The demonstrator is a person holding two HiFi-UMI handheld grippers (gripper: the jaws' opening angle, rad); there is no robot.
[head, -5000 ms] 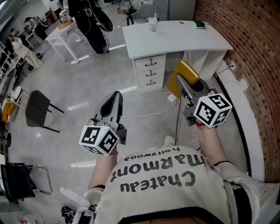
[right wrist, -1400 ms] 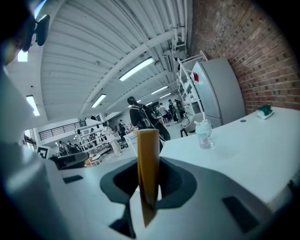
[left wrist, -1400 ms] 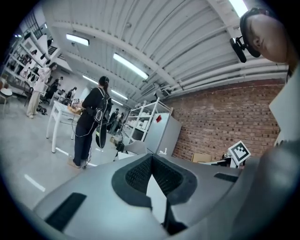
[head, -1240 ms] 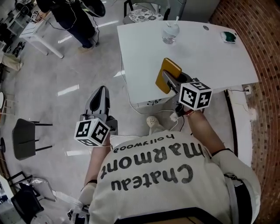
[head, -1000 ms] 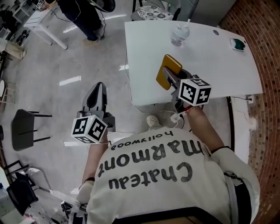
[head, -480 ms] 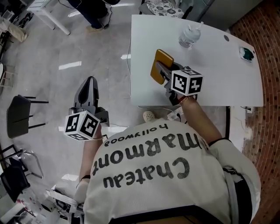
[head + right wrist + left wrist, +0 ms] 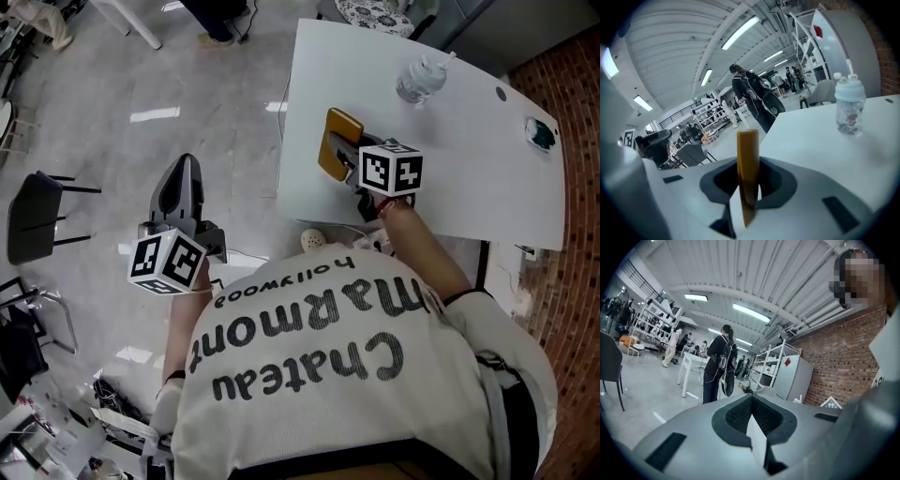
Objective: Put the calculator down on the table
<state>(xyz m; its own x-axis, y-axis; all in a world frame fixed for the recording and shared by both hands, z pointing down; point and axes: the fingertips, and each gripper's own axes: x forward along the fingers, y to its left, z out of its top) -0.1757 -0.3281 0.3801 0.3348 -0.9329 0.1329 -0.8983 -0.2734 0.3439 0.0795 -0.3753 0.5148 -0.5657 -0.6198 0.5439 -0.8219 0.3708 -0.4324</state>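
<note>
While clamping the thin yellow-orange slab calculator [image 7: 338, 131] edge-on in the right claw [image 7: 345, 162], holds it low over the white rectangular surface [image 7: 469, 141] at upper centre, seemingly ready for laying flat, with the grey left claw [image 7: 181, 174] closed, empty, idle at left.

The left gripper [image 7: 185, 167], at nine o'clock, points toward twelve, its jaws together and empty. The right gripper [image 7: 347, 161], at one o'clock on an outstretched forearm, pinches the calculator [image 7: 341, 124].
</note>
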